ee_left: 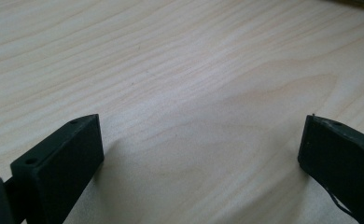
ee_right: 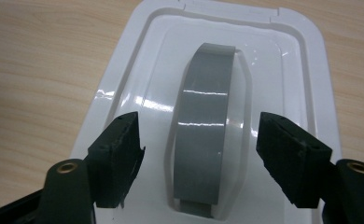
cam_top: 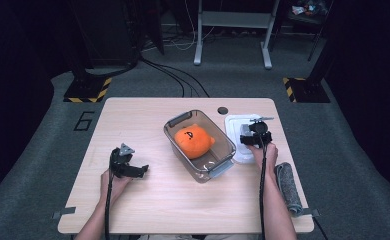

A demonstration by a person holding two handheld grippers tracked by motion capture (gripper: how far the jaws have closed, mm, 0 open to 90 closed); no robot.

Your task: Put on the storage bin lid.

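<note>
Hovering over the white lid [ee_right: 306, 70], your right gripper [ee_right: 199, 154] has its jaws apart, either side of the lid's grey handle [ee_right: 206, 121], not touching it. The lid lies on the desk [cam_top: 148, 200] beside the clear box [cam_top: 223, 150]. Your left gripper [ee_left: 201, 149] rests open.

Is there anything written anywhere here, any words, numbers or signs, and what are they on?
"6": a large dark numeral on the grey floor, left of the table.
Black marks on the orange plush toy in the clear container: too small to read as letters.
Yellow-and-black hazard stripes on the stand bases: a warning pattern, no words.
White lid: no text.
</note>
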